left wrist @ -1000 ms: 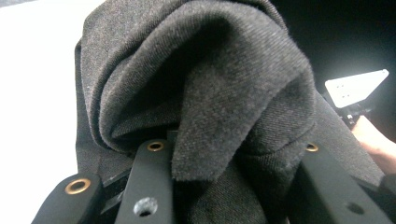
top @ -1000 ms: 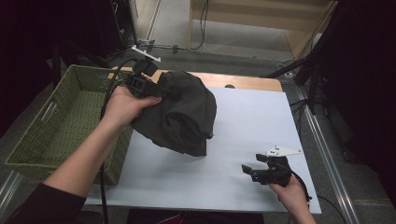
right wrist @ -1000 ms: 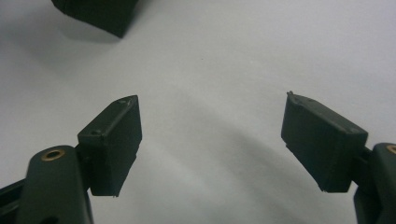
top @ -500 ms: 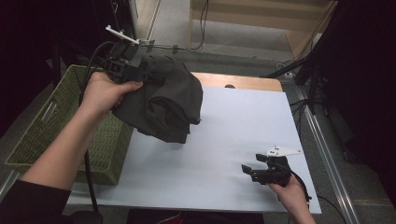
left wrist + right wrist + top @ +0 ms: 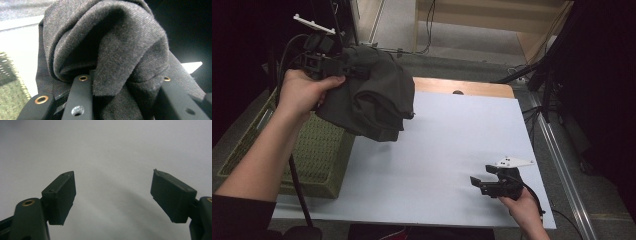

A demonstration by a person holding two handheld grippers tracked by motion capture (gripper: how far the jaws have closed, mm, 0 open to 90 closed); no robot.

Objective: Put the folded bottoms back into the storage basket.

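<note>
**Cloth held up over the basket's edge**

The cloth (image 5: 372, 100) is a dark grey bundle, folded over itself in thick rolls; it hangs in the air at the table's far left corner, partly over the white table (image 5: 447, 150) and partly over the green basket (image 5: 319, 155); its lower edge hangs above the basket's near rim, and whether it touches is not clear. In the left gripper view the cloth (image 5: 107, 50) bulges between the 2 black jaws and spills over them, so the left gripper (image 5: 122, 82) is pinching a fold of it; the weave shows close up, and a strip of basket mesh (image 5: 10, 82) lies at the lower left. In the high view the left gripper (image 5: 334, 67) sits at the cloth's upper left, gripped by the left hand (image 5: 304, 90), its cable looping up behind; the forearm comes in from the bottom left. The right gripper (image 5: 477, 182) rests low on the table at the near right, well apart from the cloth, held by the right hand (image 5: 522, 202); its jaws stand spread wide with only bare white table (image 5: 112, 157) between them.
</note>
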